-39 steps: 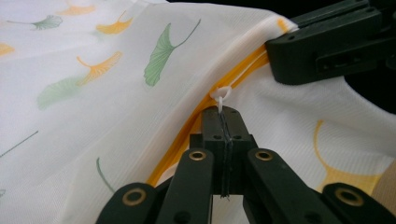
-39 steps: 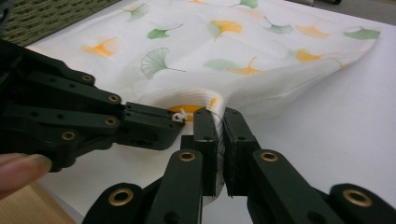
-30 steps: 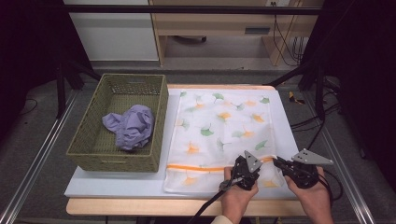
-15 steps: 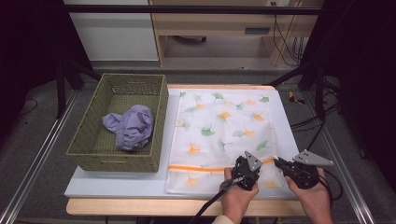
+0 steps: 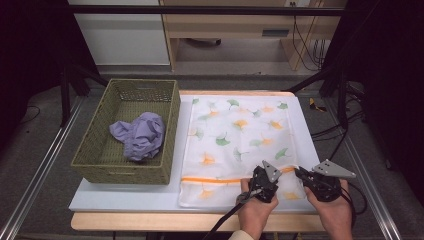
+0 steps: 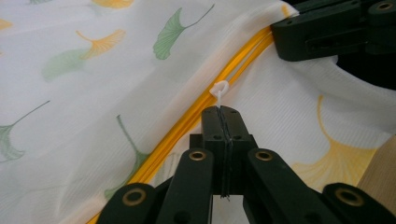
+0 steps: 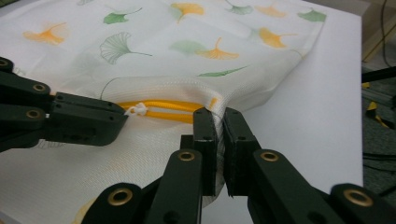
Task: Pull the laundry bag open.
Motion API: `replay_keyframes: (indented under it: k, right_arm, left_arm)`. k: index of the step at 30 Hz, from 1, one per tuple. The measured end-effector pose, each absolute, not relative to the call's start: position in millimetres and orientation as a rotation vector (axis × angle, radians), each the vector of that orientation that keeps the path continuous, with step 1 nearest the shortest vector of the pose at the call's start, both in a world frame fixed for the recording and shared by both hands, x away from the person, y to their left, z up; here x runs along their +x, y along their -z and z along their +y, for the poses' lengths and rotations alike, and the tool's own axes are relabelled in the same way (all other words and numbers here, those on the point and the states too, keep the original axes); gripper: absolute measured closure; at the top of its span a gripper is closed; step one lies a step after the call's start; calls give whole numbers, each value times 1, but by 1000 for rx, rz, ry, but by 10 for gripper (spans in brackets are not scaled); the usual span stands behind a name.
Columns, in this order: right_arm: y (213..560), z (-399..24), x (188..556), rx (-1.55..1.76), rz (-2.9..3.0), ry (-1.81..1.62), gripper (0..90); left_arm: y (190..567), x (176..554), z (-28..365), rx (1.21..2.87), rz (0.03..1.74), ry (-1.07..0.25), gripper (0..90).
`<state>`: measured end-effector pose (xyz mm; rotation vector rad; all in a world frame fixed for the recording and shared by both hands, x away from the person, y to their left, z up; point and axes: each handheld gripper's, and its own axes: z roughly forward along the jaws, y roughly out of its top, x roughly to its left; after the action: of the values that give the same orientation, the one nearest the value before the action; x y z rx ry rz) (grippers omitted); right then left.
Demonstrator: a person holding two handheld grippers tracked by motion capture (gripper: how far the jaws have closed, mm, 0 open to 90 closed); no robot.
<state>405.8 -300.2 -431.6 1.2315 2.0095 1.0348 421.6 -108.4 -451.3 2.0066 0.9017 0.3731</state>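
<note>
From the high view we found the mesh laundry bag (image 5: 239,145), white with ginkgo leaves, lying flat on the table (image 5: 125,200) to the right of a woven basket (image 5: 125,170) that held a crumpled lilac garment (image 5: 139,134); both grippers sat at the bag's near right edge, on the orange zipper (image 5: 215,179), the left gripper (image 5: 262,179) just left of the right gripper (image 5: 302,176). In the left gripper view its jaws were pressed together on the small white zipper pull (image 6: 219,88), the orange zipper (image 6: 187,123) running off diagonally, the other gripper's black jaw at the upper right. In the right gripper view the right gripper (image 7: 219,126) was clamped on the bag's seam edge by the zipper's end, fabric bunched between its jaws, the left gripper (image 7: 122,114) pinching the pull (image 7: 137,110) close by. We judged the risks thus: the thin pull could slip from the left grip under a sideways tug, or the mesh could snag in the teeth if the right grip let the edge go slack.
</note>
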Motion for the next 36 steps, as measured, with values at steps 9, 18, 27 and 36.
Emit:
replay_keyframes:
  k: [9,18,27,36]
  right_arm:
    - [433,-297,407,1221,1997,-1014,855]
    - [432,-295,405,1211,1995,-998,857]
    - [430,-297,404,1208,1977,-994,857]
    - [430,-299,403,1215,1974,-996,857]
  left_arm:
    - [447,420,-99,2018,887,-384,896]
    - [450,424,-100,2021,908,-361,897]
    - [450,424,-99,2028,913,-383,897]
    - [447,424,-94,2014,915,-380,897]
